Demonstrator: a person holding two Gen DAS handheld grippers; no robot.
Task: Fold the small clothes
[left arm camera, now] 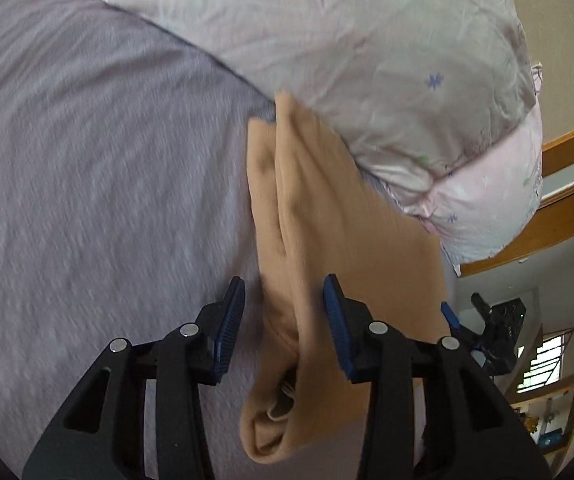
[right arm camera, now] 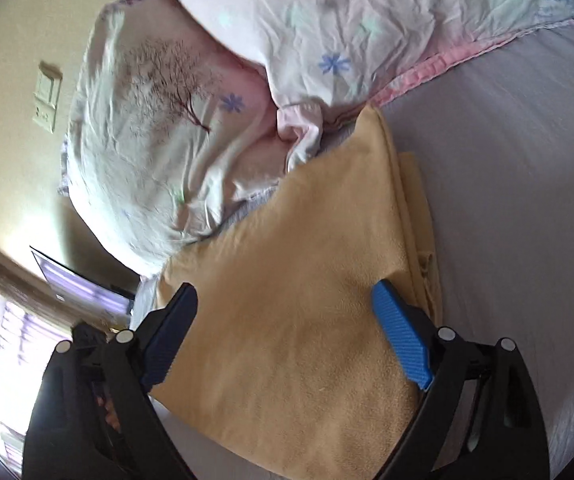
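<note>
The left gripper (left arm camera: 283, 312) and right gripper (right arm camera: 287, 316) are both spread over the folded tan garment (right arm camera: 287, 280). Its upper edge touches the pillow (right arm camera: 159, 128); bare grey sheet (left arm camera: 87, 160) fills the left of the left wrist view.

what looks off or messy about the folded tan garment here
The tan garment is folded on the grey sheet, but the layers don't line up: a lower layer sticks out along one side, and its far corner butts against the floral quilt. Both the left gripper and right gripper are open.
</note>
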